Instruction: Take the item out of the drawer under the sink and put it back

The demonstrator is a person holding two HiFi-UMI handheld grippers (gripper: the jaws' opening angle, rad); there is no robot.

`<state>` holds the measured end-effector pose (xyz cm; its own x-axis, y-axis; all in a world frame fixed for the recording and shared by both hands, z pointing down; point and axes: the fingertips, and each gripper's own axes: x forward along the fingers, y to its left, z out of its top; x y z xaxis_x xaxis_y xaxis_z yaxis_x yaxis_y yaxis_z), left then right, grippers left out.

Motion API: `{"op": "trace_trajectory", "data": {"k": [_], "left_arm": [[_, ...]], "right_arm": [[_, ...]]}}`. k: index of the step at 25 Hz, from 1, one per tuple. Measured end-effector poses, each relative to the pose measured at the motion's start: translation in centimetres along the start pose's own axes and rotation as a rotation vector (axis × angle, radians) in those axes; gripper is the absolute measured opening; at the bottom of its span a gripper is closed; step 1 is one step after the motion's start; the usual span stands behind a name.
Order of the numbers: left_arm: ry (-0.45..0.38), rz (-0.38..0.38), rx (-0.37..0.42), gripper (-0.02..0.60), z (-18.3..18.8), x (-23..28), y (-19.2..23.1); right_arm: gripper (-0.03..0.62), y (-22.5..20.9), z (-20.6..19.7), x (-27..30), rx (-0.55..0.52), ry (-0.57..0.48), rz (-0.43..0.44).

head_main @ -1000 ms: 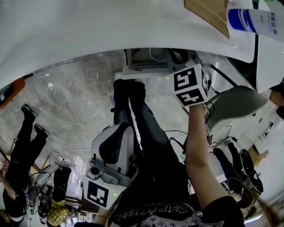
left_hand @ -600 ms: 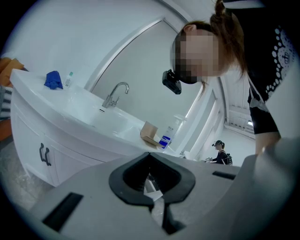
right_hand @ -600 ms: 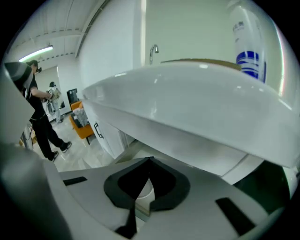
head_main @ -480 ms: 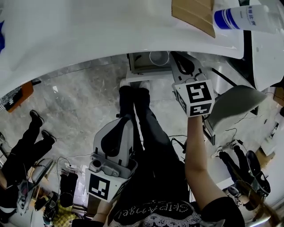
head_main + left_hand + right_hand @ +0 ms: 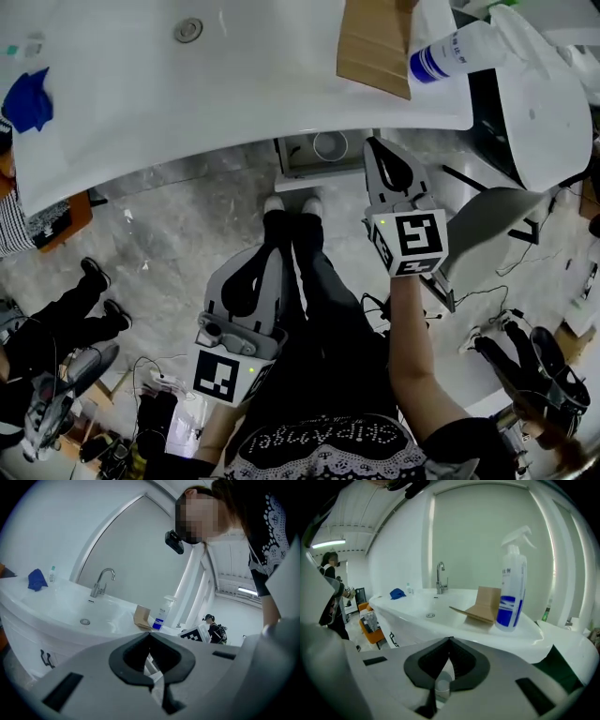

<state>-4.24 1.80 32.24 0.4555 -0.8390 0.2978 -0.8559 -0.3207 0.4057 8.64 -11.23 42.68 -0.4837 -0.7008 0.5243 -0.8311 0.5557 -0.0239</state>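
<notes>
Under the white sink counter (image 5: 141, 103) a grey drawer (image 5: 292, 167) stands open with a white cup (image 5: 330, 145) inside. My right gripper (image 5: 373, 142) hangs just right of the drawer, below the counter's edge. Its jaws are shut and hold nothing. In the right gripper view the closed tips (image 5: 450, 639) meet, and the cup (image 5: 443, 685) shows through the hollow behind them. My left gripper (image 5: 270, 251) is lower, over the person's legs, also shut and empty. Its tips (image 5: 150, 633) point towards the sink front.
On the counter lie a cardboard piece (image 5: 375, 47), a spray bottle (image 5: 450, 52) and a blue cloth (image 5: 26, 101), with the faucet (image 5: 440, 576) behind the basin. A white fixture (image 5: 544, 103) stands to the right. Other people's legs (image 5: 66, 319) and cables are on the floor at left.
Both grippers have risen, the right one more, and it has rolled. The head view has tilted up, so the sink top and its drain now show.
</notes>
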Motion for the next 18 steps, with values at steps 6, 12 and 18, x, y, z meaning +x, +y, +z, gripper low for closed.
{"op": "trace_trajectory", "data": {"k": [6, 12, 18], "left_arm": [[-0.032, -0.016, 0.050, 0.005, 3.0, -1.4, -0.7], [-0.049, -0.017, 0.049, 0.005, 5.4, -3.9, -1.6], [-0.116, -0.034, 0.087, 0.005, 9.5, -5.8, -2.8]], "right_arm": [[0.017, 0.8, 4.5, -2.7, -0.038, -0.070, -0.010], [0.017, 2.9, 7.5, -7.0, -0.038, -0.113, -0.009], [0.017, 4.8, 12.0, -12.1, -0.043, -0.192, -0.003]]}}
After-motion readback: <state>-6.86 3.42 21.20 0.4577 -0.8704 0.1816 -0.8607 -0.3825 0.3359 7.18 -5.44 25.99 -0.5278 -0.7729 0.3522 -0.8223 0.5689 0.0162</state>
